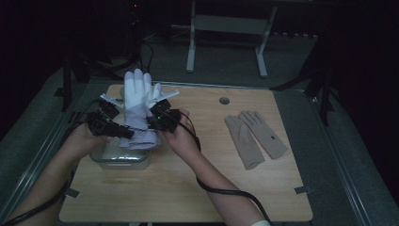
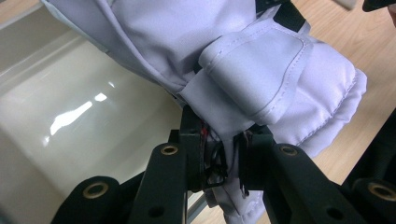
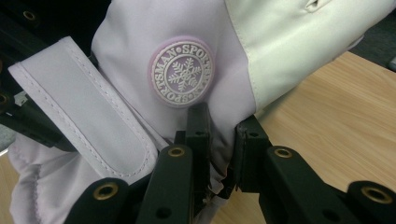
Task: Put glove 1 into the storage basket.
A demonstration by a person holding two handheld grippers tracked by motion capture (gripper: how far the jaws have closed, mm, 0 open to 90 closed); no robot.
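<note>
Clearly, the padded ski glove [image 1: 138, 110] is the thing in hand: it is held up between the two grippers, above the left part of the wooden table [image 1: 197, 188] and just over a clear plastic container [image 1: 120, 157]. Its fingers are white and point away from the person, while the body and the cuff are of a pale lilac fabric, smooth and a little shiny, with quilted puffy folds at the cuff. The left gripper [image 1: 123, 133] bites the cuff from the left side, and the right gripper [image 1: 151, 123] bites it from the right; both have their jaws closed tight on the fabric, with only a thin fold between the pads.

Seen from the left gripper view, the glove [image 2: 261, 79] shows a wide stitched strap flap that lies over the quilted cuff, and under it the glossy inside of the container [image 2: 79, 121] with light reflections. From the right gripper view, the glove [image 3: 154, 79] shows a round rubber badge [image 3: 181, 71] in lilac with a white snowflake and raised letters, then the same strap at the left, and a seam where lilac cloth meets cream-white cloth.

Farther right on the table, well apart from the hands, lies a pair of thin beige knit gloves [image 1: 254, 136], flat and side by side. Near the far edge is a small round hole [image 1: 224, 100] in the tabletop.
</note>
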